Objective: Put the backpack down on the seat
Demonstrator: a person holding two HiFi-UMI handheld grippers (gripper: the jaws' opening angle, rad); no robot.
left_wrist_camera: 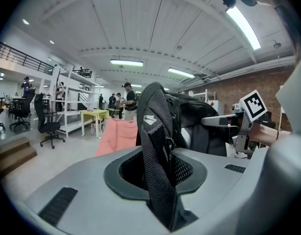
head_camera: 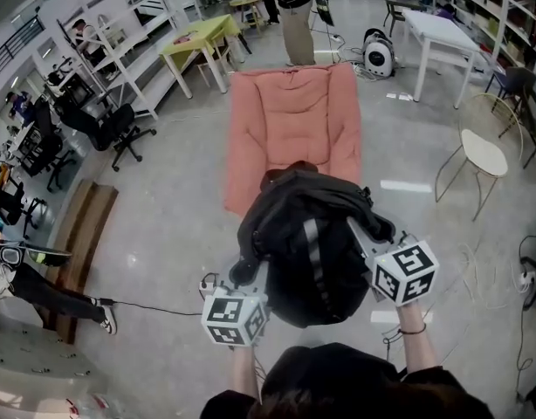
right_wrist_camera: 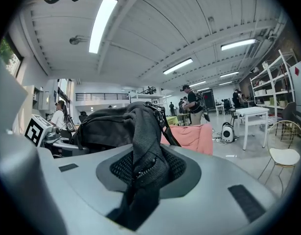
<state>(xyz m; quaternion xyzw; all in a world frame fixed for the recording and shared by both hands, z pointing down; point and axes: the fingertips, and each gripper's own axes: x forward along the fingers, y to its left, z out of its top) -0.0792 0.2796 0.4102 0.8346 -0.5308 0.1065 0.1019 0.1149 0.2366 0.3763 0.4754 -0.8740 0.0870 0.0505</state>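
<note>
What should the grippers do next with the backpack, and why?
Probably carry it a little forward. The left gripper and right gripper are both shut on straps of the black backpack, and it hangs by the front edge of the pink armchair, not yet over the middle.

Matt black mesh-cloth backpack [head_camera: 312, 251], soft pink cloth seat [head_camera: 294, 120], glossy floor [head_camera: 163, 234]

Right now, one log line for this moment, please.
left gripper: shut on backpack; right gripper: shut on backpack; backpack: not yet on pink seat
</note>
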